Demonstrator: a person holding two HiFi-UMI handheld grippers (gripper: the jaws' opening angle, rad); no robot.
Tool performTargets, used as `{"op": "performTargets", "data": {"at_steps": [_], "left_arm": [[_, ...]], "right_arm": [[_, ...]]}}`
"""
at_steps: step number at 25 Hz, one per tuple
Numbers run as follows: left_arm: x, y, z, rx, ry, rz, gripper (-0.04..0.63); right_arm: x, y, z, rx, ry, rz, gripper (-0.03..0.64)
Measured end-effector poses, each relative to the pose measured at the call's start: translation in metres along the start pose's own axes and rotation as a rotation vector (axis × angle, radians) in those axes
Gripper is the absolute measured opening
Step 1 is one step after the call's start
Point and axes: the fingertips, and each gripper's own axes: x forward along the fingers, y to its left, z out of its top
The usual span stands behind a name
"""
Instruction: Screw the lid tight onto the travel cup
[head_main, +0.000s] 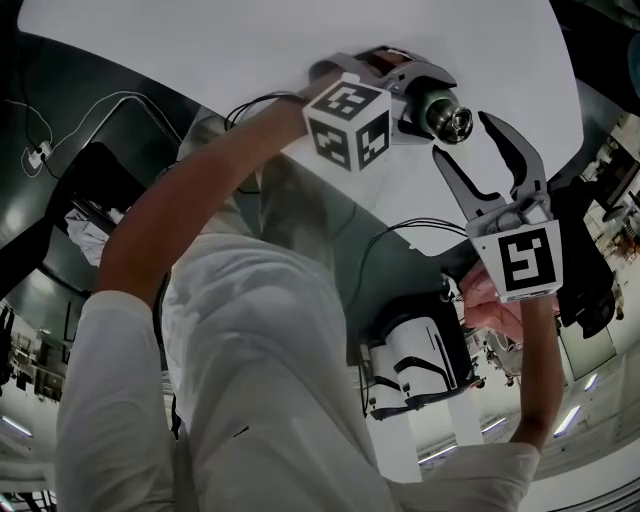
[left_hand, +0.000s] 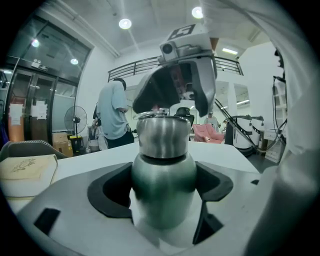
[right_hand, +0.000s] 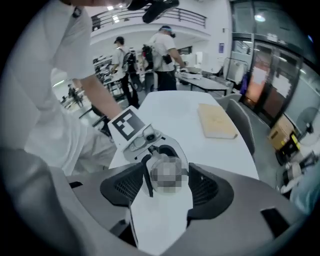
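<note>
Steel travel cup (left_hand: 163, 167), lid (left_hand: 164, 134) on, gripped in left gripper (left_hand: 165, 196) jaws; right gripper (head_main: 466, 140) jaws open near the cup's lid.

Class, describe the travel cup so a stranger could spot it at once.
Find the large white table; over it the left tool clamps a brushed-steel travel cup with a rounded body and narrower cylindrical lid. It is the only shiny metal thing there, unlike the beige pad lying nearby.

Right tool (right_hand: 167, 192), jaws apart, above white table (right_hand: 175, 110), tan pad (right_hand: 216, 121) beyond.
</note>
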Motion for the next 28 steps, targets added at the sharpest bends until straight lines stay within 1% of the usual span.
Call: {"op": "performTargets", "data": {"at_steps": [2, 5, 7, 9, 11, 15, 17, 18, 20, 22, 23, 28], "left_arm": [[0.0, 0.0, 0.0, -0.002, 0.003, 0.0, 0.371], [0.001, 0.0, 0.0, -0.003, 0.007, 0.0, 0.371], [0.001, 0.001, 0.0, -0.004, 0.008, 0.0, 0.371], [0.001, 0.0, 0.0, -0.005, 0.007, 0.0, 0.371], [0.001, 0.0, 0.0, -0.005, 0.004, 0.0, 0.371], [0.0, 0.0, 0.0, -0.007, -0.001, -0.001, 0.371], [-0.001, 0.0, 0.0, -0.006, -0.001, 0.001, 0.371], [-0.001, 0.0, 0.0, -0.006, 0.0, 0.003, 0.371], [-0.001, -0.001, 0.001, -0.006, -0.001, 0.004, 0.371], [-0.001, 0.0, 0.001, -0.005, -0.002, 0.004, 0.371], [-0.001, 0.0, 0.001, -0.006, -0.001, 0.004, 0.371], [0.0, -0.001, 0.001, -0.009, 0.003, 0.005, 0.371]], "right_arm": [[-0.002, 0.003, -0.001, -0.188, 0.062, 0.064, 0.257], [-0.004, 0.007, -0.005, -0.505, 0.148, 0.164, 0.258], [-0.003, 0.009, -0.006, -0.67, 0.18, 0.219, 0.258], [-0.001, 0.009, -0.009, -0.803, 0.21, 0.268, 0.263], [0.003, 0.01, -0.012, -0.911, 0.242, 0.311, 0.265], [0.009, 0.015, -0.016, -1.046, 0.278, 0.389, 0.267], [0.014, 0.014, -0.018, -1.115, 0.297, 0.395, 0.263], [0.016, 0.012, -0.019, -1.14, 0.303, 0.388, 0.241], [0.017, 0.011, -0.019, -1.139, 0.31, 0.377, 0.236], [0.018, 0.01, -0.018, -1.076, 0.308, 0.353, 0.235], [0.018, 0.009, -0.017, -1.021, 0.298, 0.335, 0.235], [0.018, 0.005, -0.013, -0.667, 0.225, 0.208, 0.235]]}}
